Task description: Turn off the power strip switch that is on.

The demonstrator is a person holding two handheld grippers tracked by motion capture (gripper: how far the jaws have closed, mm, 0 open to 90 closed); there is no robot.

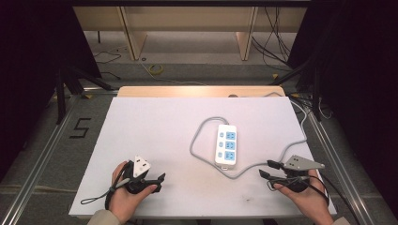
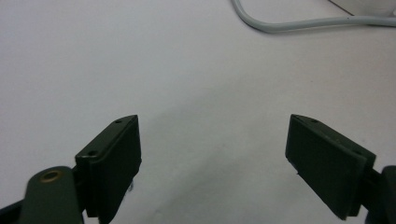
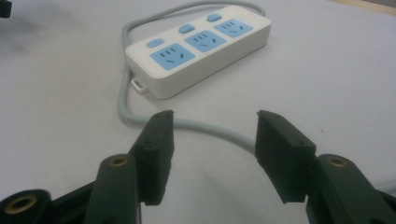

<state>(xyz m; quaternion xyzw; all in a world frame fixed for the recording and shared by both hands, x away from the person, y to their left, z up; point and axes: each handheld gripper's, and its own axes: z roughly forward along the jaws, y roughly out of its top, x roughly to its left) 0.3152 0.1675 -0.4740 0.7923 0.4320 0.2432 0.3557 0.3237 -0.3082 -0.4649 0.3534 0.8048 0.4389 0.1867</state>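
The white power strip point(image 1: 226, 145) with three blue sockets lies flat on the white table point(image 1: 155, 126), ahead of the right gripper point(image 1: 265, 168) and a little to the side of its line of sight. In the right gripper view the power strip point(image 3: 201, 46) is seen beyond the jaws, not touched by them. Its grey cable point(image 1: 199, 136) leaves the near end of the strip, makes a loop beside it, and then passes just in front of the right gripper; in the right gripper view this cable point(image 3: 210, 130) runs across the table between and just beyond the two jaw tips, lower than them.

The right gripper is spread wide, and nothing is pinched in it. The left gripper point(image 1: 159, 183) is also spread wide and is empty; in the left gripper view only bare table is found between its jaws, and the cable point(image 2: 299, 24) is well ahead of it. Both grippers are held low, near the edge of the table, each in one hand of the person.

It is judged that the approach step is in hand: nothing is gripped yet. For the next move, the right gripper would need to be brought forward and lowered, so that the cable or the near end of the strip comes between the jaws before they are closed. The left gripper would need a longer travel toward the strip.
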